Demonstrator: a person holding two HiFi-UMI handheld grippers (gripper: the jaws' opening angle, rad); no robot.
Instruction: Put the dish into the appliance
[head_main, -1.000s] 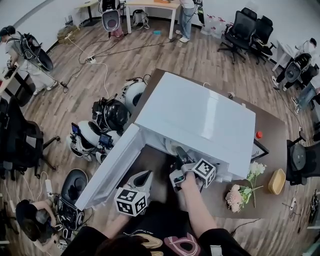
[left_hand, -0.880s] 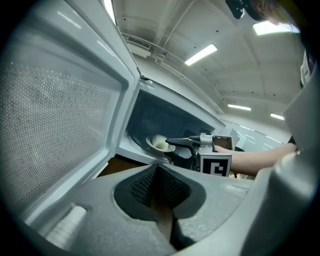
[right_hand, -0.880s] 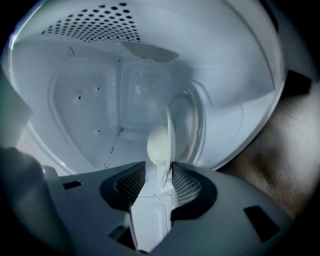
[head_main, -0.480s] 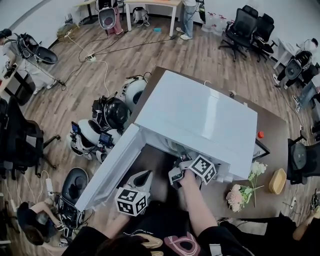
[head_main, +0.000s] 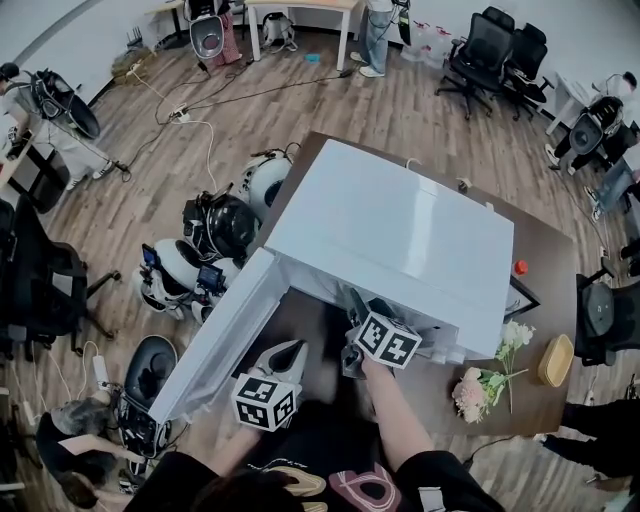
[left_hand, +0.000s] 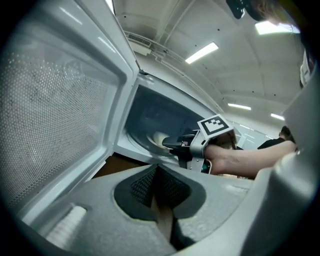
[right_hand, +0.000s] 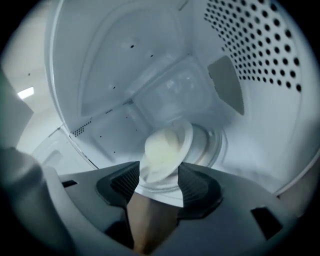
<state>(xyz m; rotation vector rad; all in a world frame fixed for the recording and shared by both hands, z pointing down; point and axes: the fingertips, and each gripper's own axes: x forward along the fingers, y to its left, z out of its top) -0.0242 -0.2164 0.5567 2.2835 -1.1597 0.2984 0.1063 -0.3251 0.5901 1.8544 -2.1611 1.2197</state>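
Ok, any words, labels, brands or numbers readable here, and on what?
No readable text in any view.
Left tool cube: square marker pattern only, no letters.
Right tool cube: the same; its jaws have just been opening around the dish.
Microwave: plain white, no legible label.

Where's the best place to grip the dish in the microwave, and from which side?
Probably the near rim of the dish, coming in through the open front of the microwave. Its rim is thin and flared; the cavity walls block every other side.
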